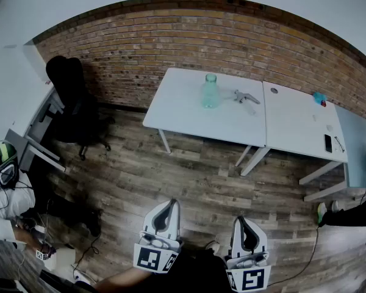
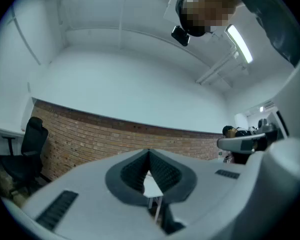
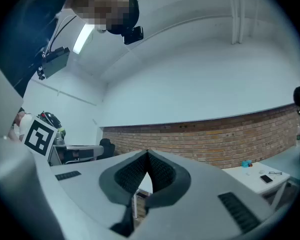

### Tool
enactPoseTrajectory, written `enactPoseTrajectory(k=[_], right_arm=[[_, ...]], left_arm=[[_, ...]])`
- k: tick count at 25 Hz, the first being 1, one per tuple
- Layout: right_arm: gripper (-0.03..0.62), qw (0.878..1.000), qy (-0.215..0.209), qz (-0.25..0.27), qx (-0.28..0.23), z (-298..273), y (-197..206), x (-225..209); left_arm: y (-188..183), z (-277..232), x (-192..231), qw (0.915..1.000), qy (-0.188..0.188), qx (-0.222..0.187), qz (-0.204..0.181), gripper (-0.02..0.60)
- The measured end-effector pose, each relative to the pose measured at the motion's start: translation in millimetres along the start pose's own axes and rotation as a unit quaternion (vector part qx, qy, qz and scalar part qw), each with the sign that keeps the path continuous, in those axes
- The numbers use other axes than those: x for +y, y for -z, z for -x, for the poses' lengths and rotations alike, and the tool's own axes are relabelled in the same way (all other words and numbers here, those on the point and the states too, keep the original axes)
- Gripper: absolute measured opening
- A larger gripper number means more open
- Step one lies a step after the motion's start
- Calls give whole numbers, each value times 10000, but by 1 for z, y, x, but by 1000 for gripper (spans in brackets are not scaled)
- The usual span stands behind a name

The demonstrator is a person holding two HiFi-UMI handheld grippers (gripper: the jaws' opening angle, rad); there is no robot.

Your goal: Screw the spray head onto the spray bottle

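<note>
- A black office chair (image 1: 73, 102) stands left of the white table (image 1: 177, 112), beside a grey desk (image 1: 39, 127). A person (image 1: 6, 194) sits at lower left.
- A second white table (image 1: 296, 127) butts against the first on its right. It carries a black phone (image 1: 328, 143) and a small blue object (image 1: 319, 97).
- A stretch of wood-plank floor (image 1: 171, 176) lies between my grippers and the tables, with a brick wall (image 1: 232, 41) behind them.
- The spray bottle (image 1: 210, 91) stands upright near the first table's back edge, its long axis vertical and its neck up.
- The spray head (image 1: 245, 96) lies flat just right of the bottle, apart from it. I cannot tell which way its nozzle faces.
- My left gripper (image 1: 171, 202) and right gripper (image 1: 243, 220) are both fully closed on nothing, held level, well short of the table.
</note>
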State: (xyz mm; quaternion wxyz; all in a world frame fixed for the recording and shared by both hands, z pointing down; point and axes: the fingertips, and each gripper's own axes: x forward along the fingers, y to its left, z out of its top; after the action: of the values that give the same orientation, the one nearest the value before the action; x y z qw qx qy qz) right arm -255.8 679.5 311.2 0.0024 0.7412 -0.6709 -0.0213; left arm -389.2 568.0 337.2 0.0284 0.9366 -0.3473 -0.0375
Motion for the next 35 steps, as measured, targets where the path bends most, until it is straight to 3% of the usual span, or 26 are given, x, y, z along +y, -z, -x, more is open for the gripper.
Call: enactPoseTrajectory(k=[16,35], right_arm=[[8,9978,432,-499,27,29,18,-51],[8,9981,-144,-522,288,46,43,-116]], left_arm=[[12,4,-21,10000,30,-42,-25,2],[26,-13,-88,9992,-375,44,-107,2]])
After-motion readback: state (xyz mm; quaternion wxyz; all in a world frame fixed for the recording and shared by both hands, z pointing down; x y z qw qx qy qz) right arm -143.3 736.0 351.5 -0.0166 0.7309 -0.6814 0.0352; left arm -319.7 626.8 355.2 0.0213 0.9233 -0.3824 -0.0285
